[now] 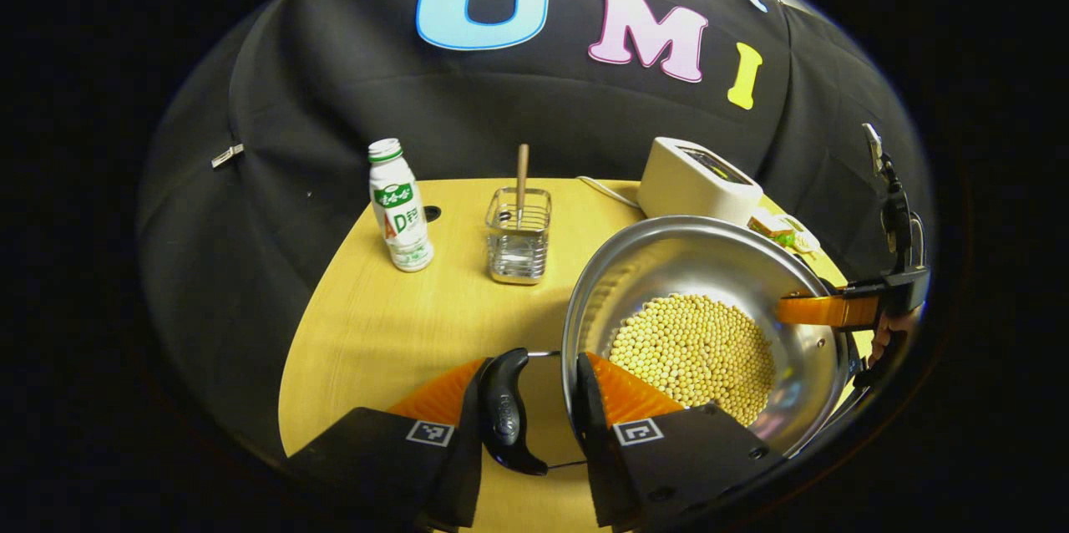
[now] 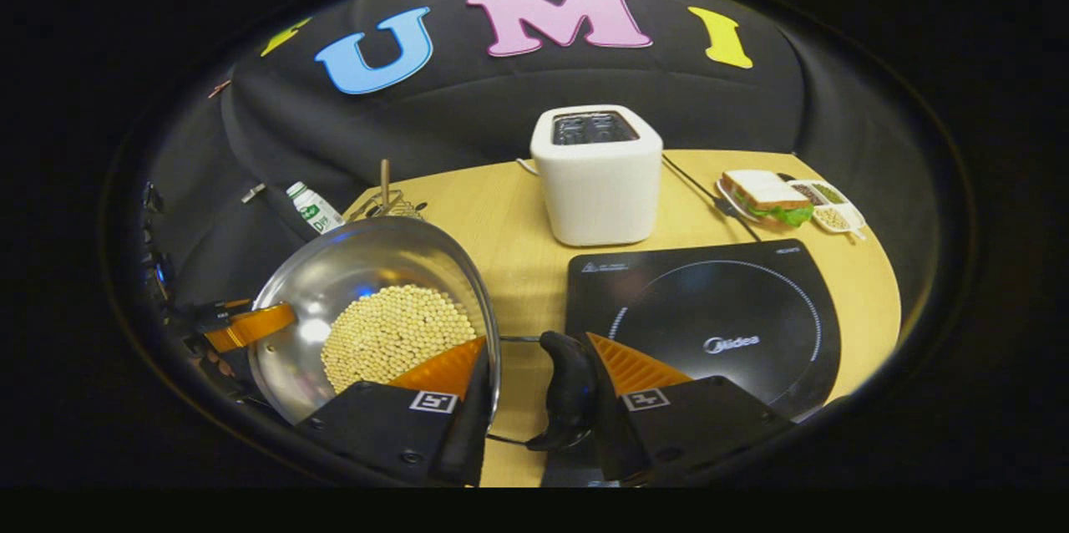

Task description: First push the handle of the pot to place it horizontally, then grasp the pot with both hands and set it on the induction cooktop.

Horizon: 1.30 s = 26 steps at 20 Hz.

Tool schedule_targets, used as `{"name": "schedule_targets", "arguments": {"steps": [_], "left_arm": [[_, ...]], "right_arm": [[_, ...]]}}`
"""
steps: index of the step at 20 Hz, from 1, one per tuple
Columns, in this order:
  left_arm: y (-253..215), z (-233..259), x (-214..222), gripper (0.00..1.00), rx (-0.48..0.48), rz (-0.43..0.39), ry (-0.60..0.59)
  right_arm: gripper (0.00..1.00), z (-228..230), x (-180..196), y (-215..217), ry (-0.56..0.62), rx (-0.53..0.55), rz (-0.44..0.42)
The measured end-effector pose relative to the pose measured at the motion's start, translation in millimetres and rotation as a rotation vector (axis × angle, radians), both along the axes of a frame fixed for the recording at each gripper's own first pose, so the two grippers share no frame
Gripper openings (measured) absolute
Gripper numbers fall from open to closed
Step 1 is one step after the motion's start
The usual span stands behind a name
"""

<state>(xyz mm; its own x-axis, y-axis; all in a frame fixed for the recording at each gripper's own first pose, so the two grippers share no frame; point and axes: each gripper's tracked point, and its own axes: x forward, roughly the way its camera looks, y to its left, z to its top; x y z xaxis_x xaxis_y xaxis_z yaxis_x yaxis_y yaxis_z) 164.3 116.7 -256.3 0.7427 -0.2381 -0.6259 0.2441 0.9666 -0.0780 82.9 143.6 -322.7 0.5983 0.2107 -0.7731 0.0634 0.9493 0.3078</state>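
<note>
Right gripper view: pale wooden bench (image 2: pixel 518 232) is seen carrying, from large to small, a black glass induction cooktop (image 2: pixel 710 332), a shiny round steel pot (image 2: pixel 351 282) part-filled with yellow beans (image 2: pixel 392 332), a white toaster (image 2: pixel 597 174), and a sandwich plate (image 2: pixel 764 195). The pot appears lifted and tilted, just left of the cooktop, not yet over it. Its black side handle (image 2: pixel 568 399) lies level, so the push step is judged done. The right gripper (image 2: pixel 534 387) straddles the pot's rim: one finger inside over the beans, the other outside at the handle; whether both press cannot be told. In the left gripper view the left gripper (image 1: pixel 526 399) sits narrow around the opposite black handle (image 1: pixel 505 416), inner finger against the pot wall. Two-sided hold is judged to keep the beans from spilling. A white drink bottle (image 1: pixel 399 207) and a wire holder (image 1: pixel 519 236) stand well apart behind.
</note>
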Motion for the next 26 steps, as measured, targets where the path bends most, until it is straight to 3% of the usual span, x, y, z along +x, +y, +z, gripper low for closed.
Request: {"name": "schedule_targets", "arguments": {"steps": [6, 7, 8, 13, 26], "left_arm": [[-76, 15, -3, 0.54, -0.005, -0.032, -0.006], [-88, 16, -5, 0.54, -0.007, -0.036, -0.007], [-99, 17, -5, 0.54, -0.01, -0.041, -0.007], [-154, 17, -6, 0.54, -0.024, -0.062, -0.006], [-241, -2, 2, 0.54, -0.033, -0.094, 0.004]], "right_arm": [[0.56, 5, -9, -75, -0.008, -0.002, -0.032], [0.52, 5, -11, -89, -0.008, -0.003, -0.037], [0.56, 4, -13, -101, -0.011, -0.006, -0.042], [0.56, 2, -18, -155, -0.012, -0.018, -0.058], [0.56, -21, -25, -238, 0.012, -0.018, -0.091]]}}
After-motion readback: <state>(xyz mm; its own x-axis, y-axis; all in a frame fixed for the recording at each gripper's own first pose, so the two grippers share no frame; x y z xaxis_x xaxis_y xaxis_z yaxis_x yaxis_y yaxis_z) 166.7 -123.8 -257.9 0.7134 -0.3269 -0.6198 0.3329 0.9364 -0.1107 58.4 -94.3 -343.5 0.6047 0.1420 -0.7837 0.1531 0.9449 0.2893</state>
